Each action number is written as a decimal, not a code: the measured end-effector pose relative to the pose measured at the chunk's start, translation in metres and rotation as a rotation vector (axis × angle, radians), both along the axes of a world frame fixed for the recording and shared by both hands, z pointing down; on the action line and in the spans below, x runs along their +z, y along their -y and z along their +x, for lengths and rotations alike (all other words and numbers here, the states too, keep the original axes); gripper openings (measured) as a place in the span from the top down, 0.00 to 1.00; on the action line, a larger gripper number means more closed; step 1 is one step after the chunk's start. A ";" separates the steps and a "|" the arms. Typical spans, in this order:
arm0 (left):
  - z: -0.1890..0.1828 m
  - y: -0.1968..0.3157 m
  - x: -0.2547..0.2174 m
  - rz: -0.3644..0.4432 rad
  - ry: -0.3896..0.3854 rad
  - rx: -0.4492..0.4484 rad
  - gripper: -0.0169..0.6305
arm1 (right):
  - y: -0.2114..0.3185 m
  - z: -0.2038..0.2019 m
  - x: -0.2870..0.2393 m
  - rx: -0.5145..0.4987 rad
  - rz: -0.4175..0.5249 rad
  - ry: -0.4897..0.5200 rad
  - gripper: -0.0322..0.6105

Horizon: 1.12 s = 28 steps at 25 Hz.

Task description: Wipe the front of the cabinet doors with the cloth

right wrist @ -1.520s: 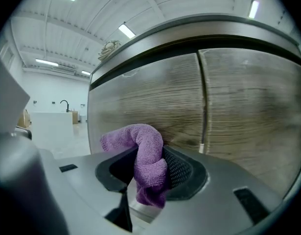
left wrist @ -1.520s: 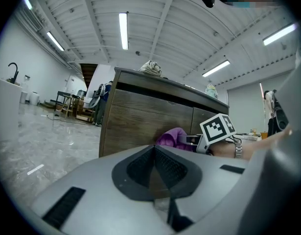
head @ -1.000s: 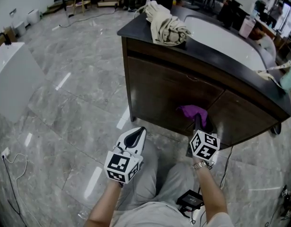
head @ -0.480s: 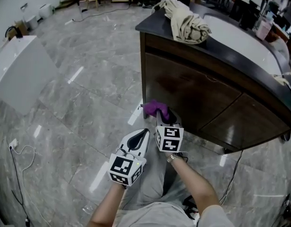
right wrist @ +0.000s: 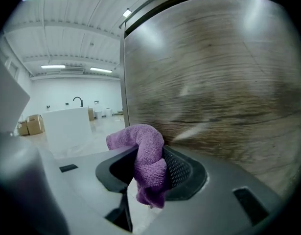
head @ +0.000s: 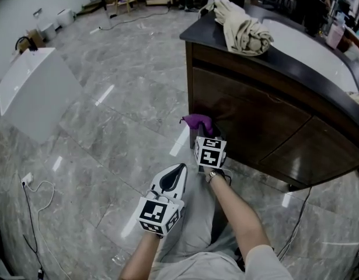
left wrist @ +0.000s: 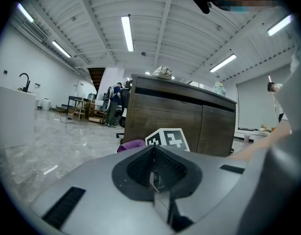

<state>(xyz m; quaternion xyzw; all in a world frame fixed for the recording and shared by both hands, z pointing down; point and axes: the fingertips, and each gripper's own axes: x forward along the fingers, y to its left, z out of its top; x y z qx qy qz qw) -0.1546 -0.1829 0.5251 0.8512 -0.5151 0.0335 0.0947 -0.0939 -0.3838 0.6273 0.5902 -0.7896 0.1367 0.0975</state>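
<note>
A person seen from above holds a hand-held gripper in each hand over a grey marble floor. The right hand-held gripper is pinching a purple cloth. The cloth folds up out of the pressed-together jaws and over their tips. In the right gripper view, the right hand-held gripper has the purple cloth just beside the wood-grain face of the cabinet door, near the door's left edge. Whether the cloth touches the wood cannot be told. In the head view this spot is low on the left door of the dark wooden cabinet.

The left hand-held gripper hangs nearer the person, apart from the cabinet, with its jaws pressed together on nothing. A cream fabric bundle lies on the cabinet's dark top surface.
</note>
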 end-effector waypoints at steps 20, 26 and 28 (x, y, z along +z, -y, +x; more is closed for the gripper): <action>0.057 0.009 -0.001 0.011 -0.019 0.119 0.96 | -0.064 0.184 0.009 0.205 -0.035 -0.007 0.71; 0.084 0.007 -0.002 0.013 -0.026 0.171 0.96 | -0.089 0.252 0.016 0.287 -0.053 -0.052 0.71; 0.090 0.007 -0.004 0.017 -0.029 0.182 0.96 | -0.096 0.269 0.017 0.312 -0.058 -0.066 0.71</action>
